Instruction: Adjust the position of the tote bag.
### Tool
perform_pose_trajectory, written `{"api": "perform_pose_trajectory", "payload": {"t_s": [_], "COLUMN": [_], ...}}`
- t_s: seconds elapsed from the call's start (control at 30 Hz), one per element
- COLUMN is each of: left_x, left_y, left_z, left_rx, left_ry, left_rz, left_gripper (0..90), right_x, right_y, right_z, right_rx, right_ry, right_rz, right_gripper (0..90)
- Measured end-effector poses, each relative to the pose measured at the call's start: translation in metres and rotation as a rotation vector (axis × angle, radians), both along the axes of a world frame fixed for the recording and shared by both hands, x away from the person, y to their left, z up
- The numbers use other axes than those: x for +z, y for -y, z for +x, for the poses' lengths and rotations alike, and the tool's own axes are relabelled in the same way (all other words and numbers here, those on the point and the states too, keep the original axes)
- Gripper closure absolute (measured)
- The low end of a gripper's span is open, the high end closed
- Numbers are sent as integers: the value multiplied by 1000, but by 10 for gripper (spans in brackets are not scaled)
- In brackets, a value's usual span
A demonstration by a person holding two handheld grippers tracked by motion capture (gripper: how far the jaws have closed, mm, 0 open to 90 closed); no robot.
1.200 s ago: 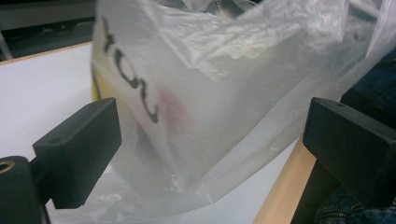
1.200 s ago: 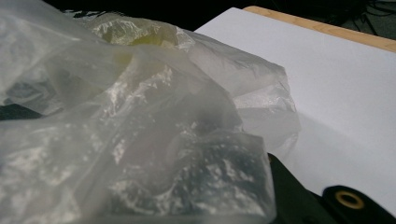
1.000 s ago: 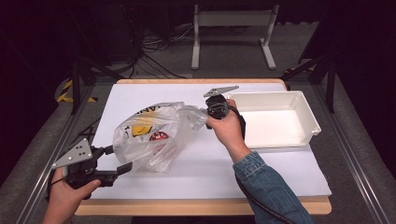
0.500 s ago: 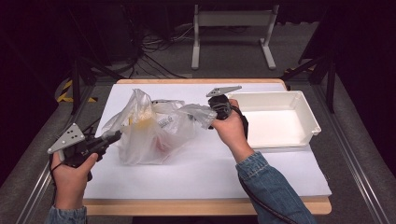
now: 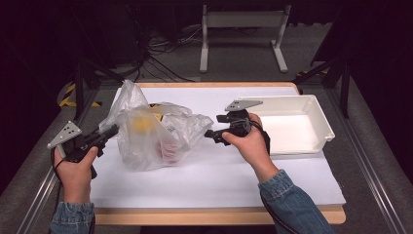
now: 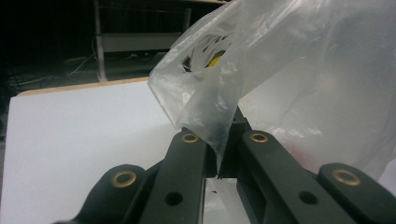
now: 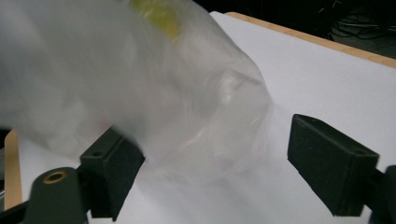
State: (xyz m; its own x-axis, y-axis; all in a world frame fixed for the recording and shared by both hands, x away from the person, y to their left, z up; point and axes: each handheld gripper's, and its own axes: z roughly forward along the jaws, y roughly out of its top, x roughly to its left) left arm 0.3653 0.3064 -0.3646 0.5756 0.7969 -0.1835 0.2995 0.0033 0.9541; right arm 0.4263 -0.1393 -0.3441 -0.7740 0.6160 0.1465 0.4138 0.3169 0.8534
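High view overlooks table [image 5: 219, 175]; gripper views close.

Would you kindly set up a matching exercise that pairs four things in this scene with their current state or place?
Things:
1. left gripper
2. right gripper
3. bag
4. tray

States or places:
A. empty, at the table's right side
B. open, jaws wide apart
C. pinched at one edge, with items inside
D. shut on thin plastic

Pairs: 1-D, 2-B, 3-C, 4-A

No text, brand or number can be read: the clear plastic bag [image 5: 151, 136] holds yellow and red packets with dark printing, but every mark on them is too blurred to make out.
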Motion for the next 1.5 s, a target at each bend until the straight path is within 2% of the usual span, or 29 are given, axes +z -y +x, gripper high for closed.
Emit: {"api": "perform_pose_trajectory", "payload": {"t_s": [0.2, 0.33, 0.47, 0.5, 0.6, 0.63, 0.67, 0.8, 0.9, 0.97, 1.03, 1.1, 1.17, 1.2, 1.3, 1.37, 1.4, 1.5], "left_x": [-1, -3, -4, -4, -5, -5, -5, -2, 2, 3, 7, 8, 8, 8, 7, 6, 5, 5], "left_y": [4, 6, 7, 7, 9, 10, 11, 13, 16, 17, 19, 22, 23, 24, 27, 31, 32, 30], "left_z": [4, 5, 5, 5, 5, 5, 4, 2, 0, -1, 0, 1, 2, 3, 9, 12, 12, 8], "left_rx": [-8, -16, -21, -25, -47, -52, -56, -71, -79, -81, -86, -89, -91, -92, -98, -98, -97, -86], "left_ry": [-2, -9, -12, -13, -14, -15, -18, -13, 1, 6, 19, 23, 23, 22, 18, 16, 15, -6], "left_rz": [-6, -6, -10, -8, -5, -7, -10, -5, 1, 4, 8, 0, -4, -5, -7, -11, -7, -18], "left_gripper": [899, 899, 898, 898, 898, 898, 898, 898, 898, 898, 898, 898, 898, 898, 895, 882, 854, 742], "right_x": [-16, -26, -37, -39, -42, -42, -41, -36, -29, -26, -19, -15, -14, -14, -12, -12, -13, -16], "right_y": [0, -14, -26, -28, -32, -33, -33, -34, -33, -32, -31, -32, -34, -34, -38, -40, -41, -37], "right_z": [-29, -27, -13, -9, -5, -7, -9, -19, -29, -34, -44, -55, -65, -65, -76, -80, -81, -76], "right_rx": [46, 59, 57, 61, 127, 135, 139, 189, 236, 249, 288, 328, 370, 370, 430, 444, 439, 395], "right_ry": [26, 57, 87, 95, 94, 91, 80, 57, 8, -3, -32, -63, -97, -97, -129, -135, -120, -103], "right_rz": [-17, -35, -60, -61, -53, -52, -56, -62, -31, -19, 7, 5, 13, 13, 41, 50, 38, 10], "right_gripper": [169, 208, 289, 359, 739, 841, 891, 900, 900, 900, 900, 900, 900, 900, 900, 899, 899, 899]}}
